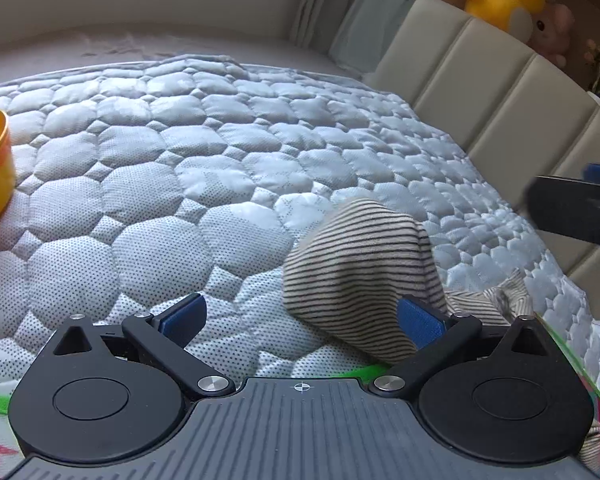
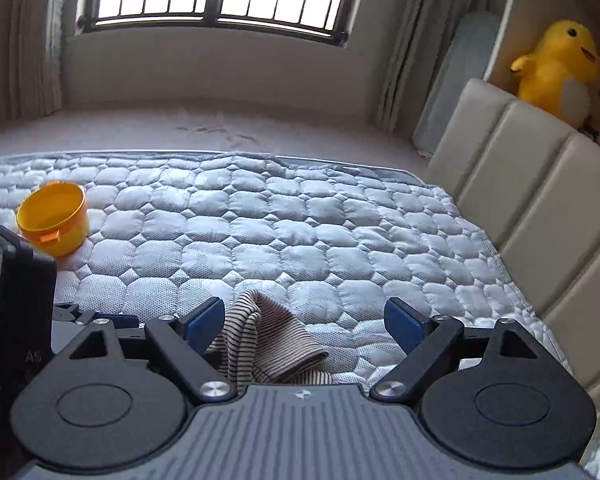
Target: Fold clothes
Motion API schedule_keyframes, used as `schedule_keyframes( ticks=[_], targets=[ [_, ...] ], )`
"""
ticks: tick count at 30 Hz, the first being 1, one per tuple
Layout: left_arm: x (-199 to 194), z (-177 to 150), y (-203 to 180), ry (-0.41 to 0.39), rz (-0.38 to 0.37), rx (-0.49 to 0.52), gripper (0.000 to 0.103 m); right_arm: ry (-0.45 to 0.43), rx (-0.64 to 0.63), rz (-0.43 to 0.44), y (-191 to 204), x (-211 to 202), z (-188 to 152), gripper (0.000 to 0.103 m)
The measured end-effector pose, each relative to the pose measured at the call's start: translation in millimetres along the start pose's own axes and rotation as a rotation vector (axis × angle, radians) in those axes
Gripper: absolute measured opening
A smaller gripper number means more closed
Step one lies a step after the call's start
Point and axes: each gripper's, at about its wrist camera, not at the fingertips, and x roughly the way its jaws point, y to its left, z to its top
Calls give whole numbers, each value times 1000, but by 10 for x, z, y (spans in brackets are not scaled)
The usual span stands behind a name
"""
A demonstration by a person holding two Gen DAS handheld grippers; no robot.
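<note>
Quilted mattress beside a padded headboard. The striped garment lies bunched, not flat-folded, near the front edge. Left gripper and right gripper both spread wide, holding nothing; folding remains unfinished.

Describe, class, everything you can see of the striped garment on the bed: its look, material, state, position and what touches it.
The striped garment is small, of soft knit-looking cloth, cream with thin dark stripes. It lies bunched and unfolded on the quilted mattress, one part humped up, more cloth crumpled beside it. In the left wrist view it sits against the inner blue pad of the open left gripper. In the right wrist view it lies between the fingers of the open right gripper, near the left finger. Neither gripper clamps it.
</note>
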Motion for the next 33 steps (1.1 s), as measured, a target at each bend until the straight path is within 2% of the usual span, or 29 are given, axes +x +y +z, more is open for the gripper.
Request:
schedule_keyframes(
  ticks=[2, 5, 9, 11, 13, 15, 18, 19, 21, 23, 24, 25, 27, 29, 31, 33],
  targets=[
    [-1, 38, 108, -29, 72, -42, 103, 13, 57, -24, -196, -122, -171, 93],
    [-51, 118, 345, -99, 223, -146, 103, 65, 154, -81, -488, -273, -578, 98],
    [-145, 158, 546, -130, 227, -260, 103, 145, 194, -163, -616, -453, -1262, 98],
    [-159, 140, 469, -115, 115, -250, 103, 169, 174, -183, -547, -562, -1580, 92],
    [-150, 85, 277, -100, 6, -185, 103, 185, 182, -162, -472, -679, -1798, 69],
    [-137, -4, 29, -93, -69, -95, 103, 203, 220, -116, -425, -791, -1948, 62],
    [-117, -170, -303, -85, -118, 42, 103, 228, 276, -48, -355, -958, -2173, 62],
    [-120, -221, -380, -74, -133, 75, 103, 237, 295, -25, -331, -1014, -2248, 64],
    [-108, -274, -437, -32, -177, 80, 103, 254, 333, 21, -284, -1126, -2398, 70],
    [-127, -322, -465, 7, -221, 40, 103, 261, 395, 69, -274, -1150, -2522, 70],
    [-145, -351, -474, 22, -239, 12, 103, 261, 435, 94, -283, -1128, -2574, 66],
    [-169, -374, -499, 31, -248, -11, 103, 260, 476, 119, -292, -1107, -2625, 50],
    [-227, -418, -556, 38, -263, -29, 103, 259, 557, 168, -310, -1064, -2729, 28],
    [-300, -462, -624, 37, -270, -19, 103, 232, 612, 208, -381, -1011, -2697, 12],
    [-348, -484, -667, 26, -265, -2, 103, 164, 653, 234, -566, -979, -2524, 9],
    [-347, -488, -682, 19, -264, 14, 103, 61, 674, 202, -911, -1036, -2260, 8]
  ],
)
